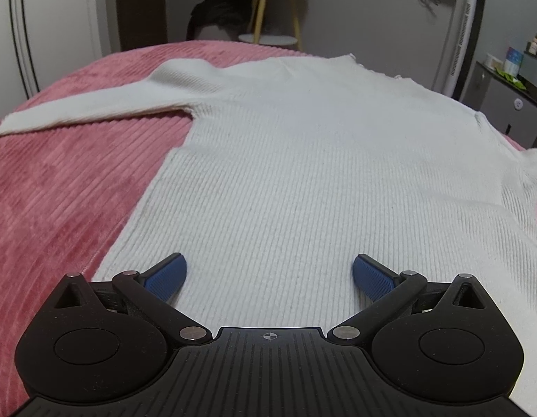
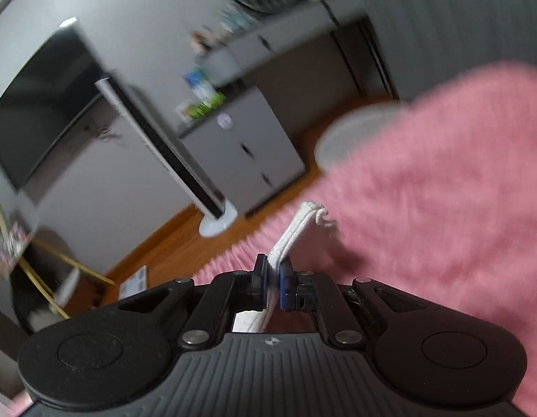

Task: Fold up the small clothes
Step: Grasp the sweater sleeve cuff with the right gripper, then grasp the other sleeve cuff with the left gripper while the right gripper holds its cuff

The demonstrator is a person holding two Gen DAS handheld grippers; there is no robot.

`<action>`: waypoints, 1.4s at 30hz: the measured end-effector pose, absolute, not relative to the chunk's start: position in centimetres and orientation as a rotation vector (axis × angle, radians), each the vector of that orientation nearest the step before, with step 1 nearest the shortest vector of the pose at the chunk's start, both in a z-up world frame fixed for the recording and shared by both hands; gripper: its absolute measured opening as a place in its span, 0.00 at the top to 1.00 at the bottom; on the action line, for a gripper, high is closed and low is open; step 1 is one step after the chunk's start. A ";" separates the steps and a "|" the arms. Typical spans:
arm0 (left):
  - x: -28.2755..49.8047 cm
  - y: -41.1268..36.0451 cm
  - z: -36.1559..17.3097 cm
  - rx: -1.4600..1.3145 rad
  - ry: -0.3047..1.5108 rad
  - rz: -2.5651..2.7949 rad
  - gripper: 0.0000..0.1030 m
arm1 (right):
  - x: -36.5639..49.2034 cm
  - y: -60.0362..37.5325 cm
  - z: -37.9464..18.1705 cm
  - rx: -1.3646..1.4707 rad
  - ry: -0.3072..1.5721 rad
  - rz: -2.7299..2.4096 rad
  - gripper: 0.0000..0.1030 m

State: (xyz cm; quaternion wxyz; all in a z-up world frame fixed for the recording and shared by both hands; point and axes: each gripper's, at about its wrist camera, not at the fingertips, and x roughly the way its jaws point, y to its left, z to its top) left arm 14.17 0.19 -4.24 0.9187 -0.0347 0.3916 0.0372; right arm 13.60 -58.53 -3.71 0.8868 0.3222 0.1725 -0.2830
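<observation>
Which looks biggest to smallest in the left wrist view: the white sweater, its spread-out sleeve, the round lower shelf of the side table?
1. white sweater
2. spread-out sleeve
3. round lower shelf, though it is farther away, so only apparent size.

White ribbed sweater (image 1: 303,160) lies on pink corduroy-striped bedspread (image 1: 59,187); both black grippers carry blue pads (image 1: 165,276); grey cabinet (image 2: 247,146)

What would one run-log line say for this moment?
left gripper: open over white sweater | right gripper: shut on sweater edge | surface: pink blanket
</observation>
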 end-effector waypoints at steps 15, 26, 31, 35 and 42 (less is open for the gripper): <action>12.3 4.3 0.4 -0.134 0.673 0.088 0.00 | 19.8 -31.1 5.9 0.149 0.290 0.044 0.94; 14.6 5.5 1.6 -0.131 0.665 0.018 0.00 | 18.4 -26.0 -2.1 0.407 0.438 -0.107 0.72; 19.9 2.6 2.0 -0.268 0.743 -0.143 0.00 | 15.1 -30.5 -5.2 0.510 0.447 -0.259 0.73; 25.0 -0.5 0.9 -0.372 0.827 -0.237 0.05 | 14.0 -32.7 -6.6 0.584 0.422 -0.254 0.74; 30.5 -4.0 -2.5 -0.427 0.974 -0.310 0.39 | 15.0 -34.3 -9.0 0.666 0.467 -0.203 0.71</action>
